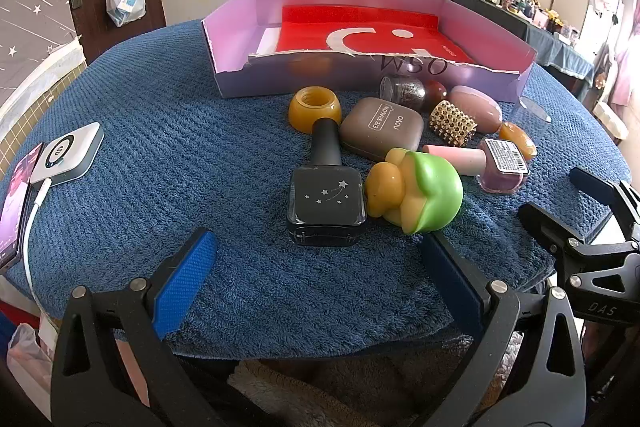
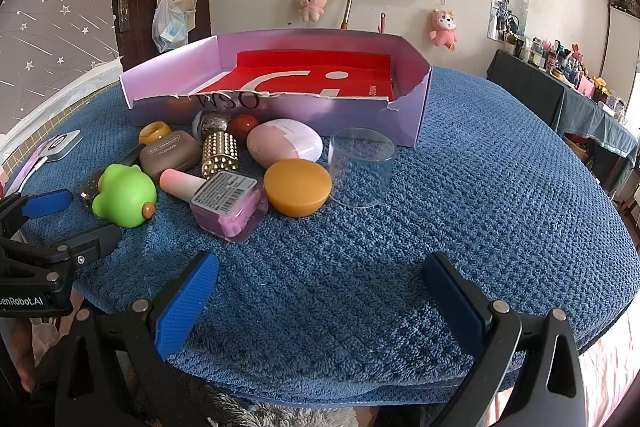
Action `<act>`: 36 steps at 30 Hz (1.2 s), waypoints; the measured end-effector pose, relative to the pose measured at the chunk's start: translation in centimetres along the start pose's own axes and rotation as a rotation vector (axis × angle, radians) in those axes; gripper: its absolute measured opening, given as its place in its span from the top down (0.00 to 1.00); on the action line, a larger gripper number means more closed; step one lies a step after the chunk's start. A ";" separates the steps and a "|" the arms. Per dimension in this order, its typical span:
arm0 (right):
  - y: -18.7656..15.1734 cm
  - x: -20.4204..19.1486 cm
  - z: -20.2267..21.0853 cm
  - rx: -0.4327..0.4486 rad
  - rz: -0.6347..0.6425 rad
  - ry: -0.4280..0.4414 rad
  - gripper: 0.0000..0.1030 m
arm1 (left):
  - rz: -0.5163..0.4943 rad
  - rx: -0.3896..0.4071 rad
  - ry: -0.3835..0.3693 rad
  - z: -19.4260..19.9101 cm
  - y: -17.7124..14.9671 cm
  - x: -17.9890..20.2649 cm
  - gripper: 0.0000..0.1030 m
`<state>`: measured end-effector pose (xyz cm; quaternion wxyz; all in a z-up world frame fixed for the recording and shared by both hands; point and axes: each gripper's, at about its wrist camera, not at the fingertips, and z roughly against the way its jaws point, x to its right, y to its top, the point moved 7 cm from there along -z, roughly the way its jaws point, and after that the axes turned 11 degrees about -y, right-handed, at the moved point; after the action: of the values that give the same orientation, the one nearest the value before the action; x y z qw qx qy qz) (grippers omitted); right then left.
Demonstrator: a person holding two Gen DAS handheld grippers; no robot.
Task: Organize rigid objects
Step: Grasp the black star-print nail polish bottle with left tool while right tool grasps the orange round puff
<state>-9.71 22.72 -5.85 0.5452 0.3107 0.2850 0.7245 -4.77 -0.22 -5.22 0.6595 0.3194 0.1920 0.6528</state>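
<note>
1. The left gripper is hanging released over the near edge of the table, jaws spread wide with nothing between them, tilting downward.
2. The right gripper is likewise standing wide open and empty over bare blue towel, also tilting down.
3. Just ahead of the left gripper, a black bottle is lying flat, cap pointing away.
4. A green toy is lying beside the black bottle on its right, touching or nearly touching it.
5. A pink bottle is lying label-up just ahead and left of the right gripper, between the toy and an orange lid.
6. A clear cup is standing upside down just right of the orange lid.
7. Farther back, an eyeshadow case, a studded gold piece and a pink oval case are crowding together.
8. An orange ring-shaped jar, a glitter jar and a dark red ball are sitting just before the box.
9. The lilac box is standing open behind the pile, its torn front wall facing the grippers, a red sheet lying inside.
10. At the table's left edge, a white charger is lying beside a phone.
</note>
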 end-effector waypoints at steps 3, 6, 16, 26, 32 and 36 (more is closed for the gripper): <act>0.0 0.0 0.0 0.000 0.000 0.000 0.00 | 0.001 -0.002 0.001 0.1 0.0 0.1 0.00; 0.0 0.0 0.0 0.000 0.000 0.000 0.00 | 0.001 -0.001 0.001 0.1 0.0 0.1 0.00; 0.0 0.0 0.0 0.001 0.001 0.000 0.00 | 0.000 -0.001 0.001 0.1 0.0 0.1 0.00; 0.0 0.0 -0.1 -0.001 0.001 0.002 0.00 | -0.001 -0.003 0.001 0.1 -0.1 0.0 0.00; 0.2 0.2 -0.2 -0.013 0.006 0.009 0.00 | -0.005 -0.005 -0.004 1.1 -0.4 -1.0 0.00; 0.1 0.5 0.3 -0.015 0.007 0.025 0.03 | -0.008 -0.012 -0.017 0.7 0.1 0.3 0.00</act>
<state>-9.63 23.16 -5.49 0.5416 0.2983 0.2852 0.7323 -4.34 -0.07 -4.65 0.6659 0.3201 0.1836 0.6485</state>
